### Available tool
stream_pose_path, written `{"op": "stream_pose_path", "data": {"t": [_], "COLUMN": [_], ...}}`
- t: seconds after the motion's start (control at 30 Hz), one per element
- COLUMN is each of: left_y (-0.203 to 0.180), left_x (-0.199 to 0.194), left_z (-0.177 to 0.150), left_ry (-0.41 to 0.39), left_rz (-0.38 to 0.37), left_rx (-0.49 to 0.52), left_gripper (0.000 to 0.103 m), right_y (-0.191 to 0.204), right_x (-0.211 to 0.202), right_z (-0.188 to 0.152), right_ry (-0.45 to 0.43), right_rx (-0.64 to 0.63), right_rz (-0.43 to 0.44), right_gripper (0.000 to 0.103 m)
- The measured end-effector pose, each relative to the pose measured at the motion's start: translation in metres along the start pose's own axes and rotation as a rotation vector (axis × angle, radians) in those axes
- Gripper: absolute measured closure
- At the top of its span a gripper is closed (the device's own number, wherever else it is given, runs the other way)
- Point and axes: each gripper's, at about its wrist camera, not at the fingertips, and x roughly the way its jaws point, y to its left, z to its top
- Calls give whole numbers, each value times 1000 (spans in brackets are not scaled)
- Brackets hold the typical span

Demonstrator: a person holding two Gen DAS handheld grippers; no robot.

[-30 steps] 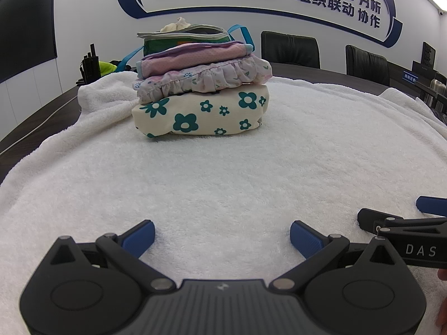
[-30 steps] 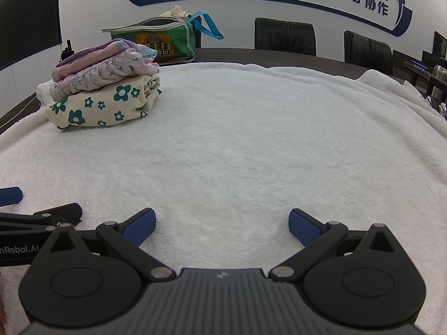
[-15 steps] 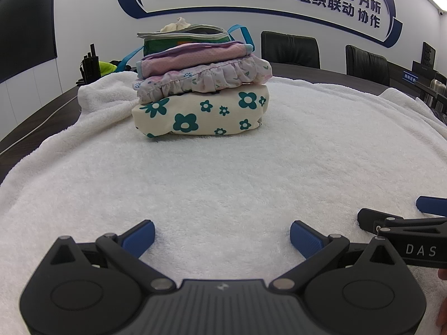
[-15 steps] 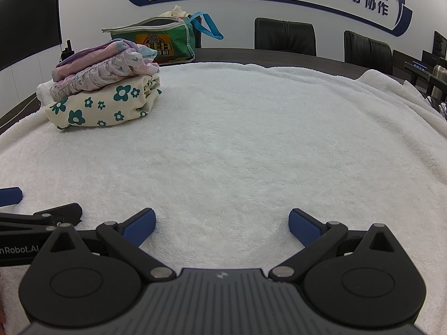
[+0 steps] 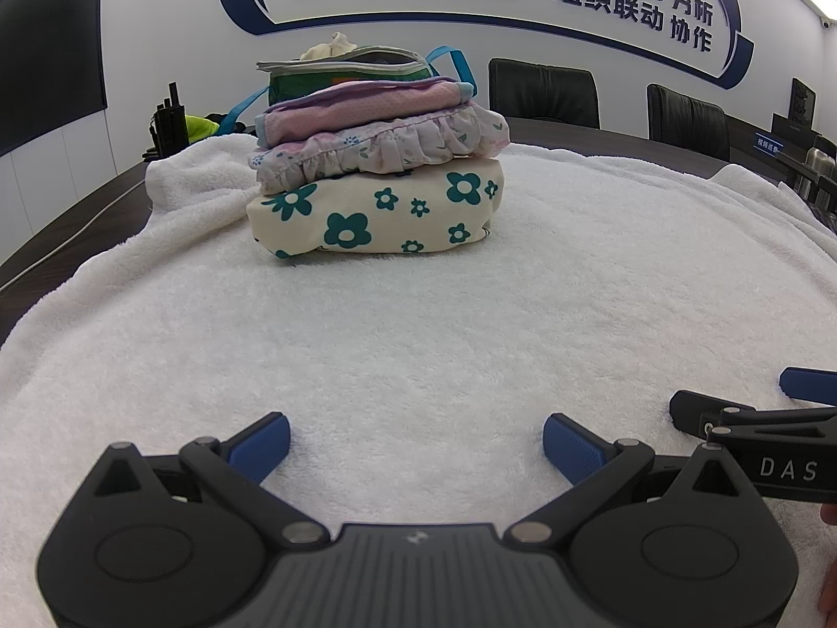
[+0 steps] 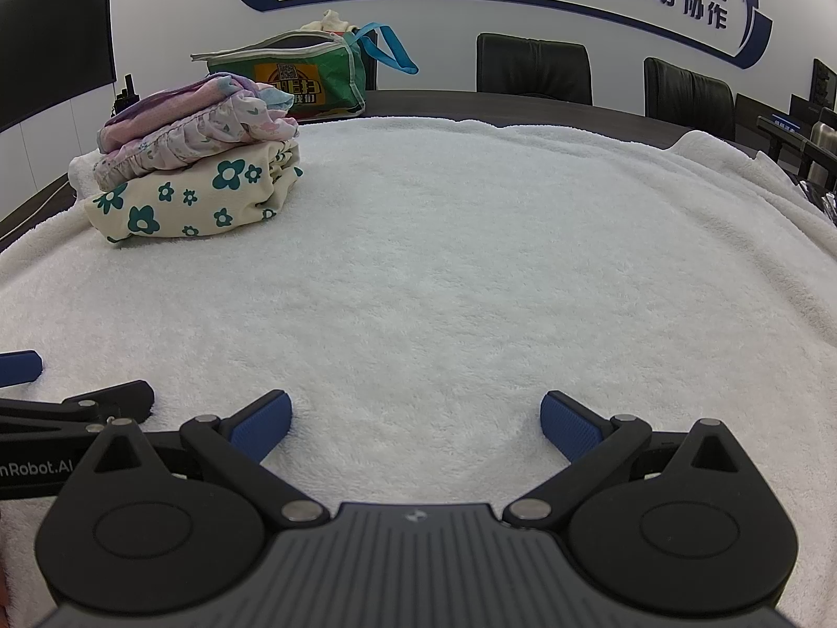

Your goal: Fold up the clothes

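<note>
A stack of three folded clothes (image 5: 379,172) sits on the white towel (image 5: 418,324): a cream piece with teal flowers at the bottom, a frilled floral piece, a pink-purple piece on top. The stack shows at the left in the right wrist view (image 6: 193,170). My left gripper (image 5: 416,445) is open and empty, low over the towel, well short of the stack. My right gripper (image 6: 413,426) is open and empty beside it. Each gripper shows at the edge of the other's view: the right gripper (image 5: 753,418), the left gripper (image 6: 78,397).
A green bag with blue straps (image 6: 308,76) stands behind the stack on the dark table (image 6: 523,104). Black chairs (image 5: 544,91) line the far side under a white wall with blue lettering. The towel (image 6: 444,272) covers most of the table.
</note>
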Motion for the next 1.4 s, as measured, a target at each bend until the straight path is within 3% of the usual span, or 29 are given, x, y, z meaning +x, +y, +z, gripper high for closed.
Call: {"op": "stream_pose_path", "data": {"t": [1.17, 1.23, 1.27, 1.37, 1.4], "left_y": [2, 11, 18, 43, 53], "left_x": [-2, -8, -15, -31, -27], "left_z": [1, 6, 12, 35, 46], "left_ry": [2, -3, -42, -160, -176], "left_rz": [-11, -43, -41, -1, 8], "left_rx": [-1, -2, 19, 91, 113], "left_gripper": [0, 10, 13, 9, 2], "right_y": [1, 1, 2, 2, 2], "right_x": [-1, -3, -5, -11, -13], "right_z": [1, 4, 8, 33, 42], "right_ry": [-2, -6, -10, -68, -90], "right_rx": [-1, -14, -27, -50, -56], "right_rz": [4, 46, 95, 252, 305], "right_gripper": [0, 0, 0, 0, 0]}}
